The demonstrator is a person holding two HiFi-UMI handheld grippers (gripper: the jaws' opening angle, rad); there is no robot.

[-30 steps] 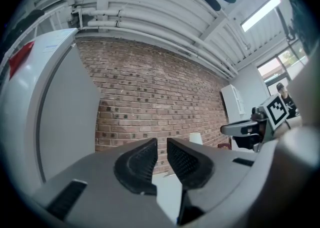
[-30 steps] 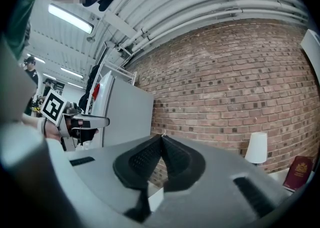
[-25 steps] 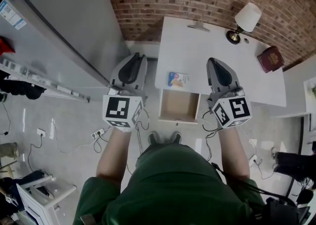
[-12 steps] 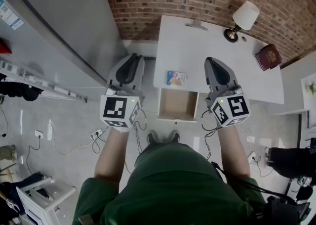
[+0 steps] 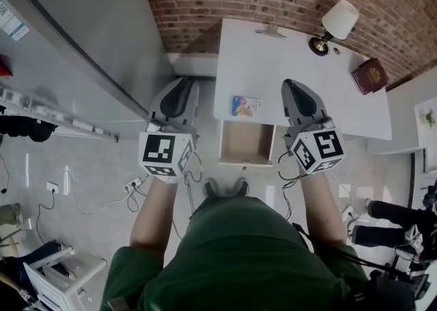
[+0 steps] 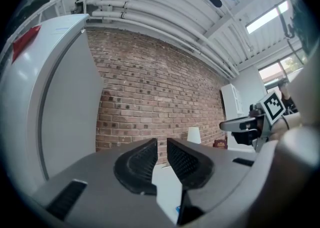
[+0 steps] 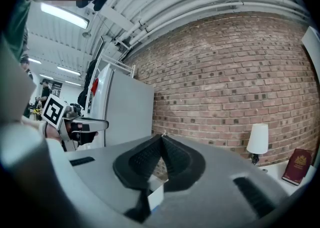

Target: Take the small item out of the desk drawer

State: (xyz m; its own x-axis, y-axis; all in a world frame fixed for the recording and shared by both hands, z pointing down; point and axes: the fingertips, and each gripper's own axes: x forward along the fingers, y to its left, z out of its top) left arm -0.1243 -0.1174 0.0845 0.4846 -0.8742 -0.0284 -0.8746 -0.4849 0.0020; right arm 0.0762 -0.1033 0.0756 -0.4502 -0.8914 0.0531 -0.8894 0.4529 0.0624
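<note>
My right gripper (image 5: pixel 295 87) is pinched fully shut on nothing. My left gripper (image 5: pixel 183 86) shows a narrow gap between its pads, also empty. Both hang level with the front of the desk (image 5: pixel 293 57), one either side of the open drawer (image 5: pixel 246 144), which looks bare inside. The small item (image 5: pixel 246 106) lies on the desk top at the drawer's 12 o'clock, with its long axis running 9 to 3. It sits at about 8 o'clock from the right gripper and 4 o'clock from the left. I judge the right gripper slightly nearer.
</note>
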